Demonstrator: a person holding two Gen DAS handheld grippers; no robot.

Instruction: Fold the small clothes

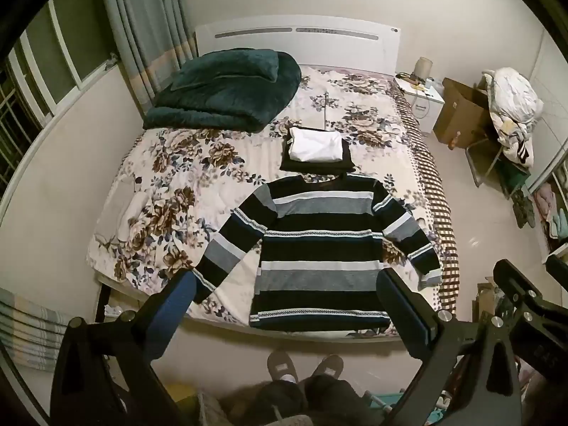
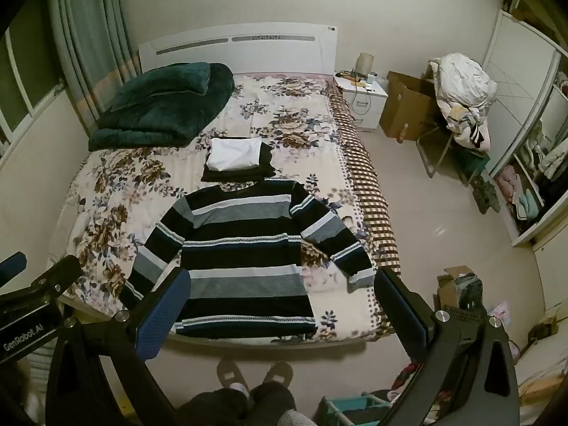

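Both my grippers hover released above the striped sweater (image 1: 319,245), spread flat at the bed's (image 1: 149,184) foot.

Only my right view shows the wardrobe (image 2: 525,163); folded clothes (image 1: 316,152) and a green blanket (image 1: 227,88) lie beyond.

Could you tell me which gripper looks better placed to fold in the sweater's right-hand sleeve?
Right, probably. The right gripper hangs open nearer the bed's checked side, where that sleeve's cuff lies; the left gripper sits further toward the striped sweater's other sleeve.
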